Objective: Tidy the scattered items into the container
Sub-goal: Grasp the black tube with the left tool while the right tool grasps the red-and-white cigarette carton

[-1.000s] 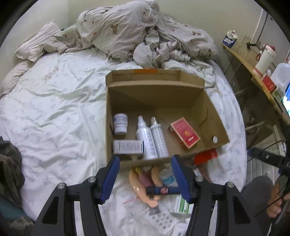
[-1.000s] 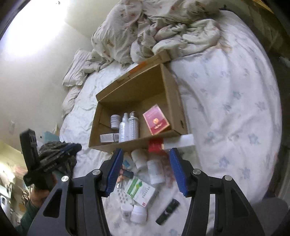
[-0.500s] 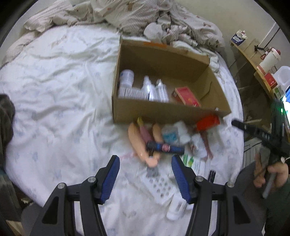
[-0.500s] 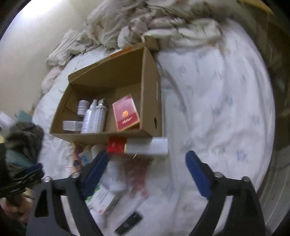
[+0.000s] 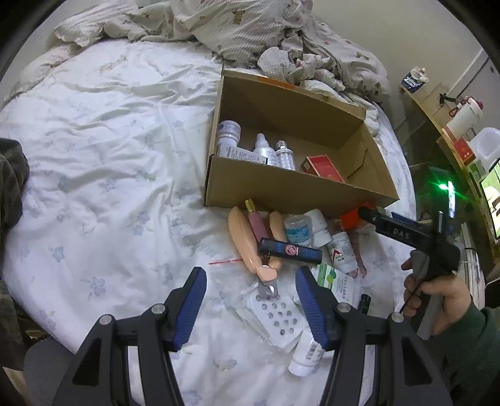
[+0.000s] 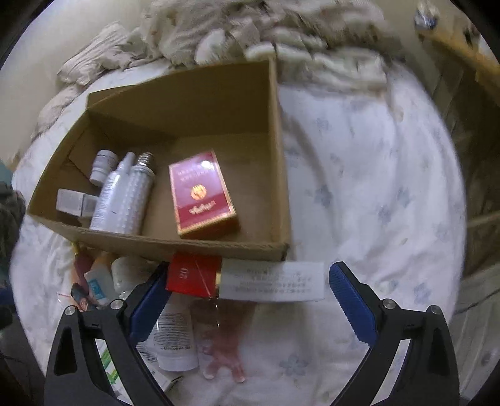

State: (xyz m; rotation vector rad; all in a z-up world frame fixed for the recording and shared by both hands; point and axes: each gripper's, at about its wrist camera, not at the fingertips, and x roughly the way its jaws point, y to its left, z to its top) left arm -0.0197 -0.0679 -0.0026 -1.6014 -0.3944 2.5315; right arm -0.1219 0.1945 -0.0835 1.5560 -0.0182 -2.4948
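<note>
An open cardboard box lies on the white bed, holding white bottles, a small carton and a red box. Scattered items lie along its near wall: peach tubes, a black lighter, white bottles, a blister pack and a green-white carton. My left gripper hovers open above the blister pack, holding nothing. My right gripper is still opening its jaws, which straddle a long red-and-white carton by the box's front wall without pressing it.
A rumpled duvet and pillows are heaped behind the box. A dark garment lies at the bed's left edge. A desk with bottles stands at the right. A person's hand holds the right gripper's handle.
The left gripper drew back from the box's front wall and now hangs over the loose items. The right gripper sank toward the red-and-white carton and its jaws spread much wider.
</note>
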